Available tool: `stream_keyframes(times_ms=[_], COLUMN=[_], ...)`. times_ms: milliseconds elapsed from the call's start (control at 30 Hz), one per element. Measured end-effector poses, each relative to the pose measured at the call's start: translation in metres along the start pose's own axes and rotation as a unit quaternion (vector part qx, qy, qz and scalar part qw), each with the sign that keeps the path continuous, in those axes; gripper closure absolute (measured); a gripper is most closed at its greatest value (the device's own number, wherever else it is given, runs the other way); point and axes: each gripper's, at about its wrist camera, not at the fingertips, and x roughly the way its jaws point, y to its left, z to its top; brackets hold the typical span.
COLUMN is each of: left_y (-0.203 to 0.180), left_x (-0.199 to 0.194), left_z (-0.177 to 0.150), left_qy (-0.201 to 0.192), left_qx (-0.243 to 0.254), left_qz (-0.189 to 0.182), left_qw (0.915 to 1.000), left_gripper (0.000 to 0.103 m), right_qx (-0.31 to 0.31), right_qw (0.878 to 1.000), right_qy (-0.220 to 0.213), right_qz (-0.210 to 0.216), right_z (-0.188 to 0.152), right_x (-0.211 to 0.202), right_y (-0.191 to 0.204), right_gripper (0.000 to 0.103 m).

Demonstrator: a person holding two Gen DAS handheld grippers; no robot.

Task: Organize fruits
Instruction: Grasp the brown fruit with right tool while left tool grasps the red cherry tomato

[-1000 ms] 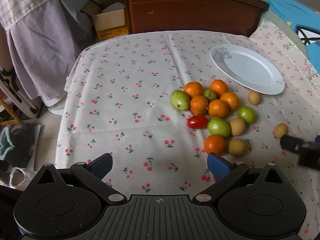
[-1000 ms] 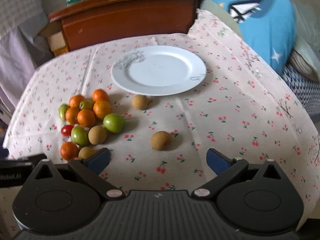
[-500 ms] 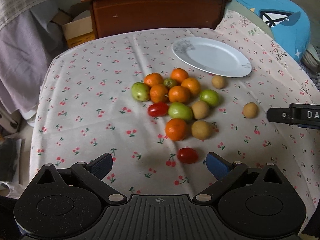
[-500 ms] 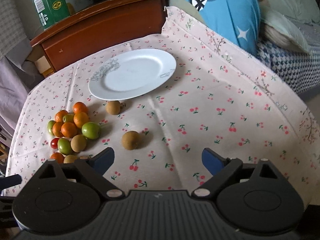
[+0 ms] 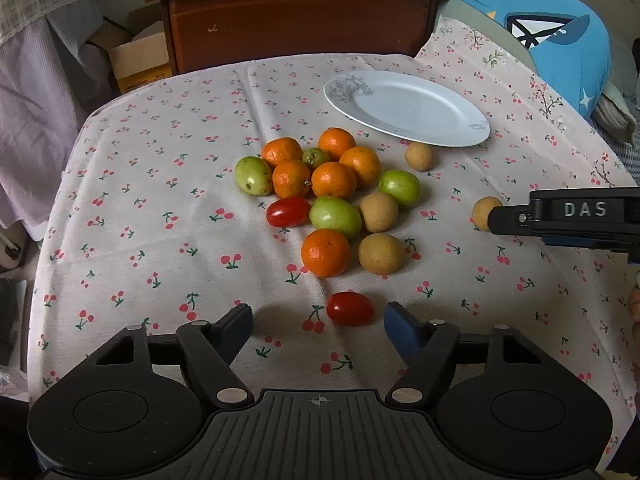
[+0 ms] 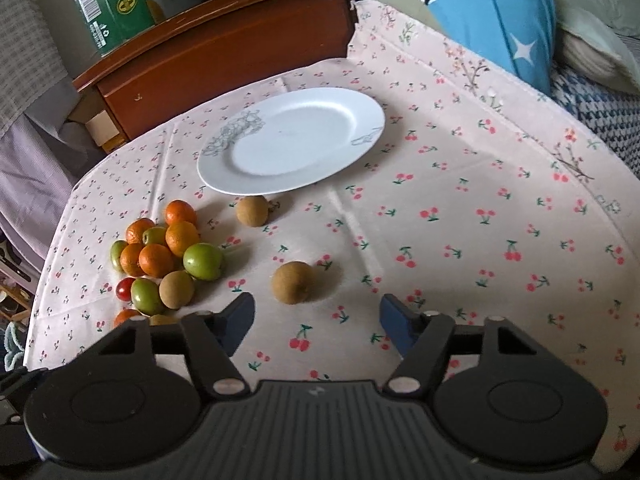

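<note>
Both claws — left claw [image 5: 318,318] and right claw [image 6: 317,316] — were wide open, holding nothing. The brown fruit [image 6: 292,282] sat just ahead of the right one — grabbing it probably came next.

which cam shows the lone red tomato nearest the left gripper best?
Left wrist: the tomato lies whole and unblocked just ahead of the open left gripper. In the right wrist view it doesn't show; only the cluster's tomato does.

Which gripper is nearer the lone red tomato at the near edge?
Left. The left gripper is open just short of the tomato; the right gripper faces a brown fruit farther right.
</note>
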Motion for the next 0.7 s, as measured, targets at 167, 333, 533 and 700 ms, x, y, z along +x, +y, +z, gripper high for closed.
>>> stream_keyframes(times_ms=[167, 333, 533, 700], left_y=[-0.003, -0.003, 0.002, 0.005], left_x=[0.001, 0.0, 0.0, 0.001], left_z=[-0.001, -0.001, 0.0, 0.0], left_qy=[-0.009, -0.016, -0.018, -0.018], left_qx=[0.008, 0.009, -0.003, -0.014], left_qz=[-0.005, -0.012, -0.022, -0.025], left_qw=[0.9999, 0.9998, 0.9996, 0.9994], left_gripper=[0.054, 0.068, 0.081, 0.081], right_qx=[-0.006, -0.01, -0.022, -0.028], right_qw=[1.0, 1.0, 1.0, 0.999], right_qy=[-0.001, -0.006, -0.014, -0.012], right_qz=[0.001, 0.0, 0.007, 0.016], right_z=[-0.001, -0.001, -0.002, -0.002], right_x=[0.006, 0.013, 0.017, 0.019], right_y=[0.003, 0.004, 0.009, 0.014], right_gripper=[0.049, 0.061, 0.071, 0.079])
